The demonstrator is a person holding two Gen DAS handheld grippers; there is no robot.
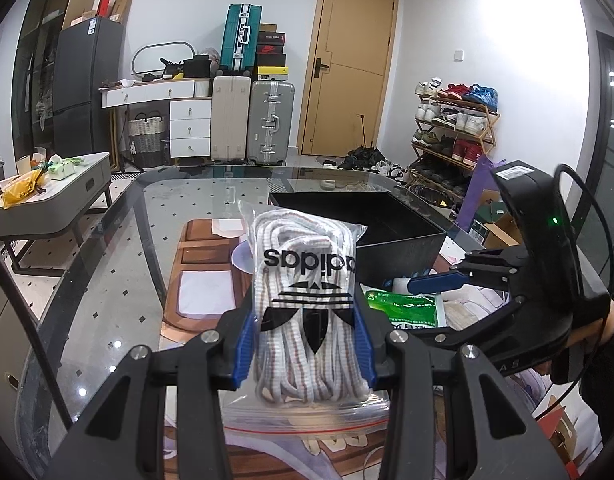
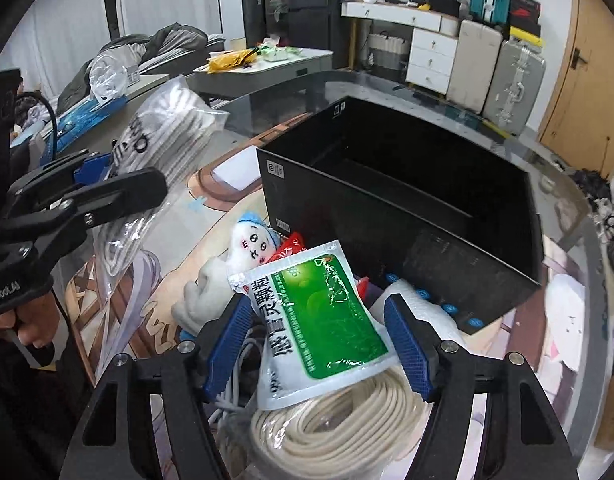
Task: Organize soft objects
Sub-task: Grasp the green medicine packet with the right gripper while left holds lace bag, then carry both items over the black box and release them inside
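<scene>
A: What was the left hand-held gripper (image 1: 305, 350) doing?

B: Its blue pads were pinching a clear zip bag of white laces (image 1: 307, 300), printed with a black logo. The bag stood upright between the fingers, lifted off the glass table (image 1: 107, 280), with its red-striped seal hanging below the pads.

A: And the right hand-held gripper (image 2: 321, 344)?

B: Spread apart. No earlier view was given, so only its stance could be told: the pads stood either side of a green and white sachet (image 2: 323, 320) without pressing on it.

A: Where did that sachet lie?

B: On top of a small heap on the table, tilted, partly covering a coil of cream cord (image 2: 331, 428). Just beyond it were a white plush toy with a blue cap (image 2: 247, 248) and a red packet (image 2: 293, 246).

A: Any container nearby?

B: A black open box (image 2: 407, 200) stood right behind the heap, with nothing visible in the part of its inside on view. A white pack with blue dots (image 2: 431, 308) lay against its near wall.

A: Could you see who held the tools?

B: Only a hand in a dark sleeve (image 2: 23, 328) gripping the left tool's handle.
</scene>
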